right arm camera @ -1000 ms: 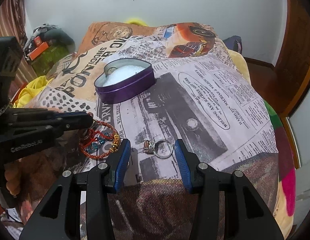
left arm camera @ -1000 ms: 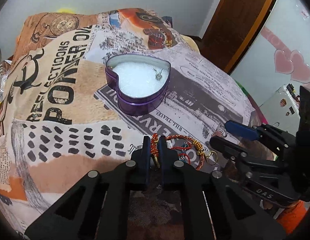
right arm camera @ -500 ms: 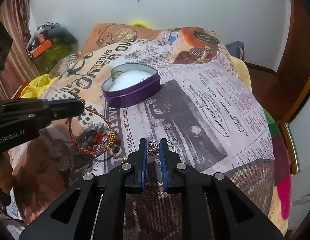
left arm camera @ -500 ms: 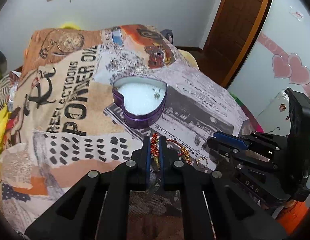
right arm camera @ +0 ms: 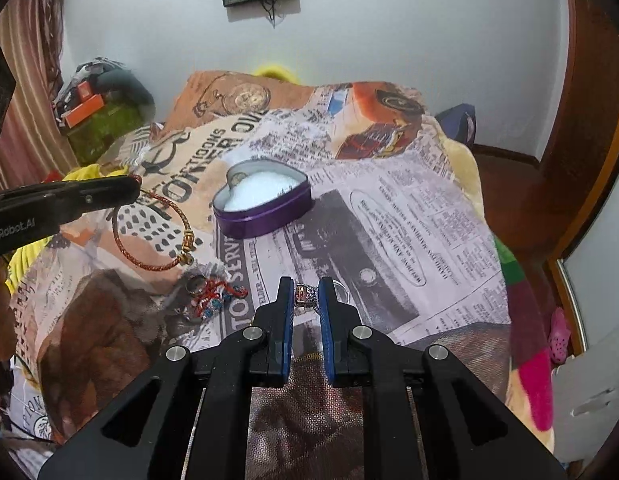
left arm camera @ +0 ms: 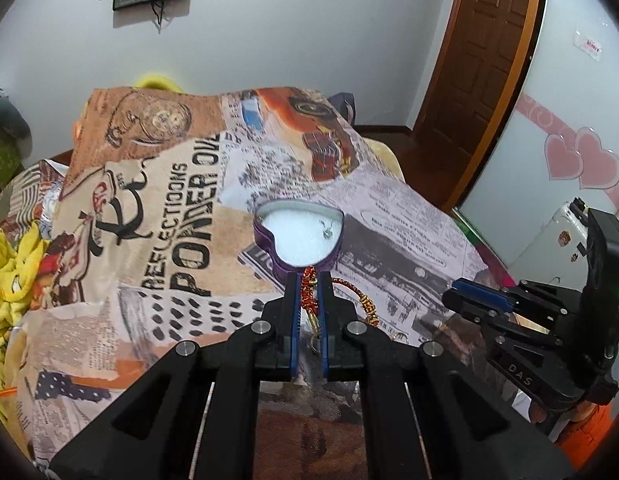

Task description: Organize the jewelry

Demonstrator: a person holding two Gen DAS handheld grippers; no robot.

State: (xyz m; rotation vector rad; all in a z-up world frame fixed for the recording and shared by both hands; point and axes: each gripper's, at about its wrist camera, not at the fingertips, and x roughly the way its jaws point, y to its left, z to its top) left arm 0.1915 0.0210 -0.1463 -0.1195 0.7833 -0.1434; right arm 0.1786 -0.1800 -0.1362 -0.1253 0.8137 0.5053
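While my left gripper (left arm camera: 308, 280) pinches the red braided bracelet (right arm camera: 149, 236), lifted off the newspaper-print bedspread (right arm camera: 409, 220), my right gripper (right arm camera: 306, 294) clamps narrow on a silver ring (right arm camera: 305, 295). The purple heart-shaped tin (right arm camera: 263, 200) sits at 11 o'clock from the ring, a red charm tangle (right arm camera: 211, 298) at 9.

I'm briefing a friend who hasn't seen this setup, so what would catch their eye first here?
Probably the purple heart-shaped tin with white filling, sitting mid-bed on the newspaper-print blanket. Next, the red-and-gold bracelet dangling from the shut left gripper at the left of the right wrist view. Then the stone-set ring pinched in the right gripper, nearer than the tin.
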